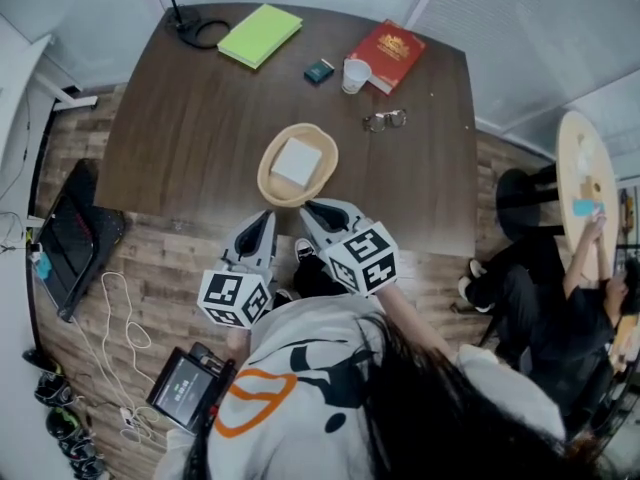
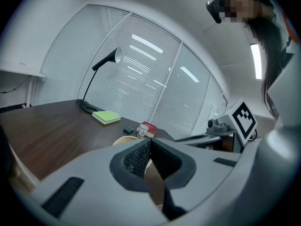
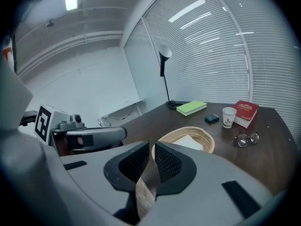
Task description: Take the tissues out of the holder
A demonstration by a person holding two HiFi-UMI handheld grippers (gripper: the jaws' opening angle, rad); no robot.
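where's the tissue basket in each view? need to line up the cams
Head view: basket just above frame centre, tissues inside.
Left gripper view: only a sliver of the basket shows, low and left of centre.
Right gripper view: basket below middle, slightly right of centre.
Shared landmark: green notebook, beyond the basket in all three.

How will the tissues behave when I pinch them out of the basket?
The tissues look like a thin, flat white stack, so probably light and floppy; a pinch may lift only the top sheets. The basket looks shallow and light, so it may slide or lift along.
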